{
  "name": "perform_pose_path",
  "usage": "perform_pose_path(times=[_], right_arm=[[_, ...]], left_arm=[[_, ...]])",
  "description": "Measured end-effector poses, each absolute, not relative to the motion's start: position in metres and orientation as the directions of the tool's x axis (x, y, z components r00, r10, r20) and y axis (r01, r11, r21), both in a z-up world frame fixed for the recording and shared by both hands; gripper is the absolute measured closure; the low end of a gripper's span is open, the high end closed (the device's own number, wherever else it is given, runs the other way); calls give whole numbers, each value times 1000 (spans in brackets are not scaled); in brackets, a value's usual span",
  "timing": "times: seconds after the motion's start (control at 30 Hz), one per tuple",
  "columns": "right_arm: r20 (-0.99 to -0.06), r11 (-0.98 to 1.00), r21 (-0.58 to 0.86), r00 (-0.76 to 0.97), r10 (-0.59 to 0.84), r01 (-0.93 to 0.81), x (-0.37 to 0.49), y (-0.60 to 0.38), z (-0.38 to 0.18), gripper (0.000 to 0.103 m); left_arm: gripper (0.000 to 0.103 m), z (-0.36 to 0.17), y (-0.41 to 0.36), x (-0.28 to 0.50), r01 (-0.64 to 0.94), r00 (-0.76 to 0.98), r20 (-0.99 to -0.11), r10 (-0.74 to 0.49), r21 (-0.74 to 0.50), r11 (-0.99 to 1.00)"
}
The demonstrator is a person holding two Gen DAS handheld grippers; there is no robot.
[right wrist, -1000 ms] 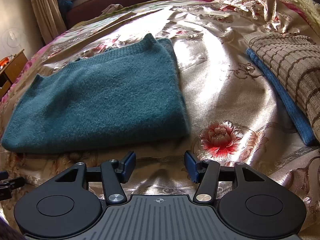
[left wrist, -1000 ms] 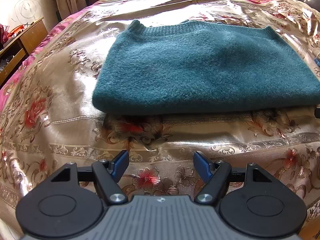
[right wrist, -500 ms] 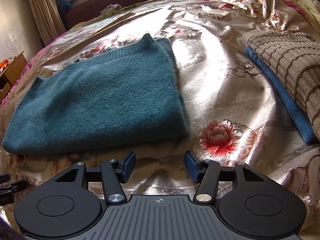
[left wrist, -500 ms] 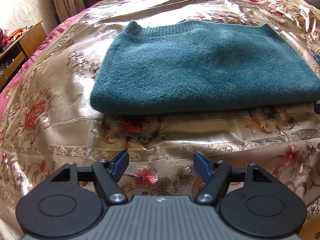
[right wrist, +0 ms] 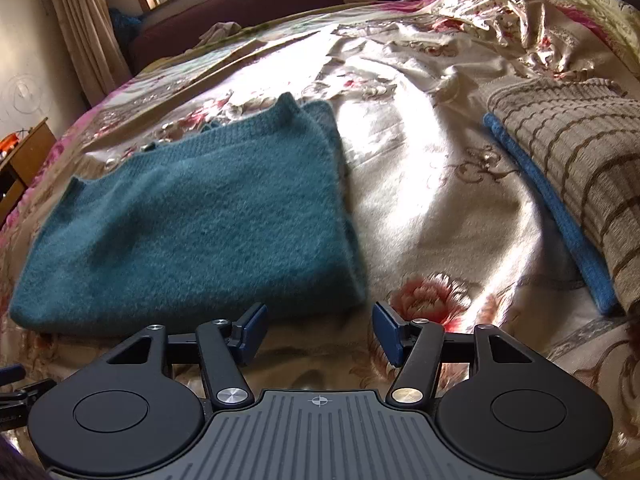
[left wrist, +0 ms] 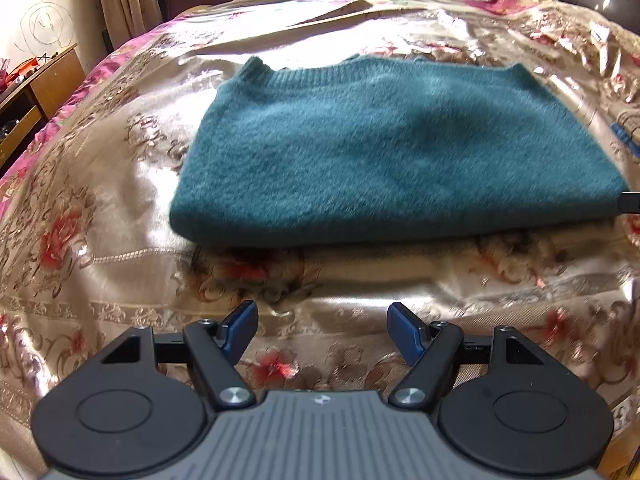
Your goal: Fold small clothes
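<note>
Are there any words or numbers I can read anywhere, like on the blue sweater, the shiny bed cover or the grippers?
No words or numbers can be read.
Teal sweater: no label showing.
Flowered bed cover: flowers and swirls only.
Left hand-held gripper: a small round cross mark on its grey body, no letters.
Right hand-held gripper: the same small mark; its jaws are opening, with nothing between them.
Wall: a scribbled circle, not writing.

The teal sweater [left wrist: 384, 160] is a little blurred in the left wrist view, and its right corner runs out at the picture's edge. In the right wrist view, the checked beige cloth [right wrist: 576, 168] is cut by the right edge and hides most of the blue cloth [right wrist: 560, 216] under it.
</note>
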State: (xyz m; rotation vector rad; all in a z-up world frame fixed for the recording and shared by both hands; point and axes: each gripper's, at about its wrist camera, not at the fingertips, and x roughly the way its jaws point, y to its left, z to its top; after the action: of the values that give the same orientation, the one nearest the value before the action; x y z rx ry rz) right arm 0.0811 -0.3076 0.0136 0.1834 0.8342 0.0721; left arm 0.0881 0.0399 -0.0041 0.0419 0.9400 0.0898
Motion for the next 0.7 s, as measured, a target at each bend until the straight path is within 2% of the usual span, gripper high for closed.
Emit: perform_pose_path(times=[0.23, 0.5, 0.7], right_arm=[[-681, 949, 301, 717, 149, 89, 108, -355, 30, 40], [-648, 867, 497, 683, 337, 44, 156, -367, 8, 36], [-645, 834, 551, 642, 414, 16, 195, -356, -16, 33]], left_arm=[[28, 18, 21, 98, -1, 641, -768, 24, 31, 1000], [28, 16, -16, 128, 105, 645, -760, -81, -17, 994], [28, 12, -40, 142, 179, 656, -741, -142, -30, 983]])
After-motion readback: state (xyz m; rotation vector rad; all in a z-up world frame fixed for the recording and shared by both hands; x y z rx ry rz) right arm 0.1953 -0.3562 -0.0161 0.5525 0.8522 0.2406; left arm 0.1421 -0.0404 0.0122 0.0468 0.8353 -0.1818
